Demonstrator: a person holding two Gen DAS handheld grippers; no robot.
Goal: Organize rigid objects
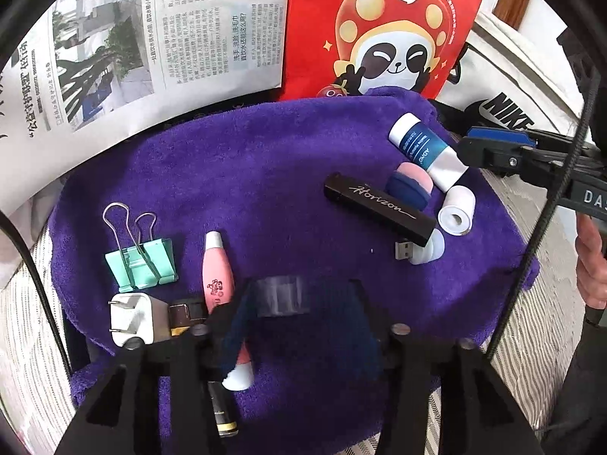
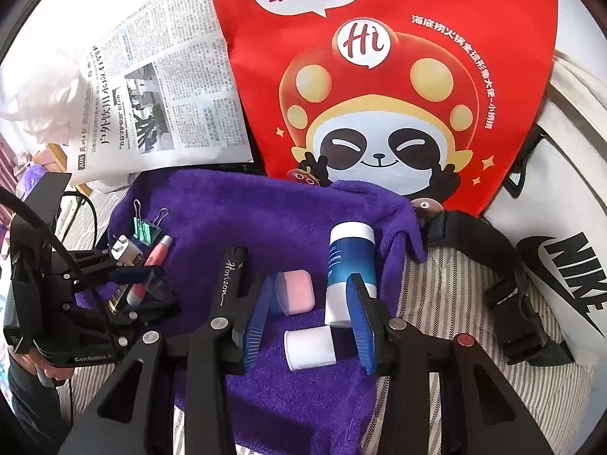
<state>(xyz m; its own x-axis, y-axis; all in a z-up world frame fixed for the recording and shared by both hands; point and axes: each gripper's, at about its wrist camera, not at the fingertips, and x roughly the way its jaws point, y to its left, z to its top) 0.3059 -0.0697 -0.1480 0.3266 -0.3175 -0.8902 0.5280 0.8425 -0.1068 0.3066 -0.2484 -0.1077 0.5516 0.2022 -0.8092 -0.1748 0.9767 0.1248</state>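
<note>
Left gripper (image 1: 299, 322) fingers apart, straddling pink plastic tube (image 1: 222, 284) at 7 o'clock, likely grouping it; right gripper (image 2: 311, 322) fingers apart, hovering over white cylindrical cap (image 2: 309, 347).

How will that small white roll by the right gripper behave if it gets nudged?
The white roll lies on its side, so a sideways push would probably roll it, though the plush purple towel should slow it. It looks hollow at one end, so it is likely light. Its smooth round wall may slip between flat pads.
</note>
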